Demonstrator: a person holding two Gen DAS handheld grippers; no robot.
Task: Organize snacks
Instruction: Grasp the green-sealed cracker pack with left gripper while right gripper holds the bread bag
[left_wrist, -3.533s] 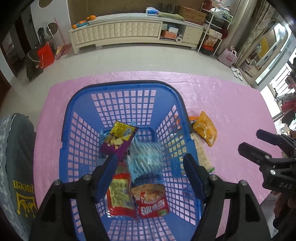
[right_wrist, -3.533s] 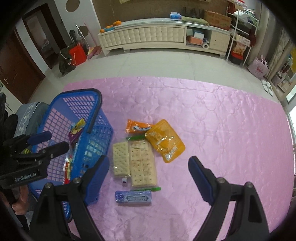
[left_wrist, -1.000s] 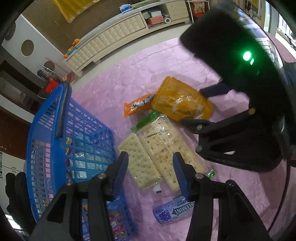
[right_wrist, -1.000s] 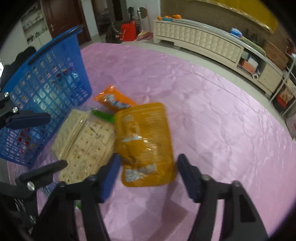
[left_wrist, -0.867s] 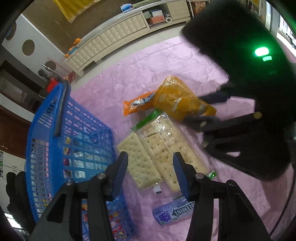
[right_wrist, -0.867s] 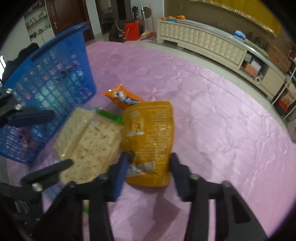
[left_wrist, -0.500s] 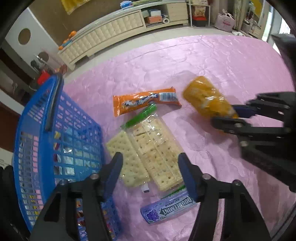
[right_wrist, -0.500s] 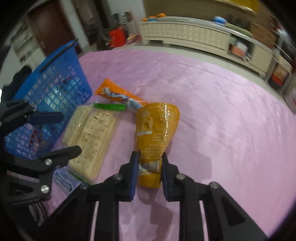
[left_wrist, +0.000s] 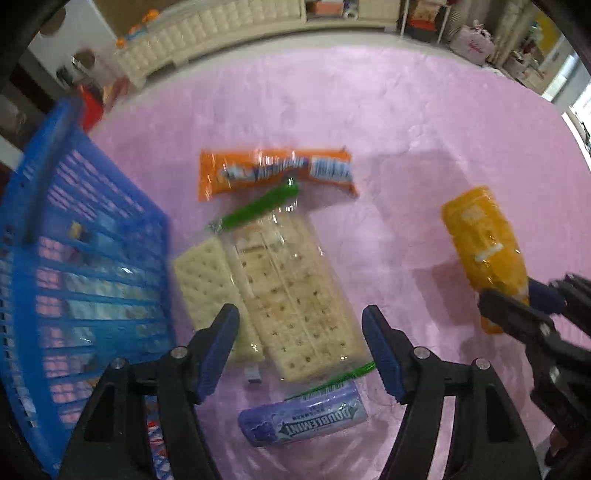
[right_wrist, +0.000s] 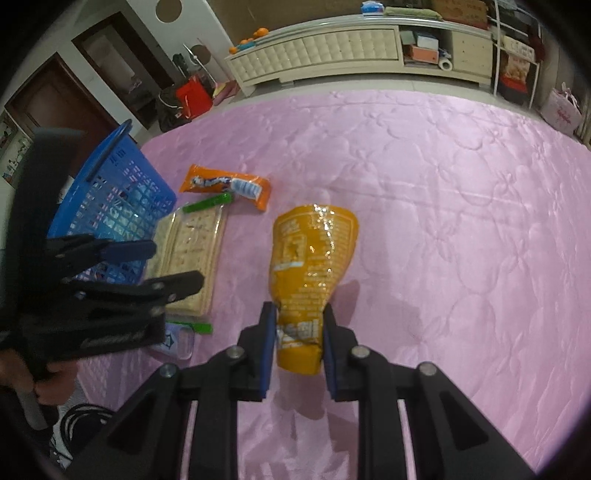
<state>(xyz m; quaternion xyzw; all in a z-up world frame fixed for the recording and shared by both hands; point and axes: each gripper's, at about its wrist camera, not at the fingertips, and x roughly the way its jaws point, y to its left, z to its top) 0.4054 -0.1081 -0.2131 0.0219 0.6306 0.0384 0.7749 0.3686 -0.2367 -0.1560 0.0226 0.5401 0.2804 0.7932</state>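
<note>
spreading under everything, pink cloth, quilted, bare on the right. standing at its left edge, blue basket, wrappers showing through the mesh. lying just beside the basket, crackers in clear wrap with a green strip at the far end, one loose slab touching the pack on the basket side. lifted off the cloth on the right, yellow bag, tilted up and away, bottom end pinched in right claw, blue pads pressed tight on both sides. hovering over the crackers, left claw, jaws spreading wider at this moment, pack below the gap, pads not touching it. resting beyond the crackers, orange bar, lengthwise across, touching the green strip. lying nearest the left claw, purple gum, flat on the cloth, just beside the pack's near end.
</note>
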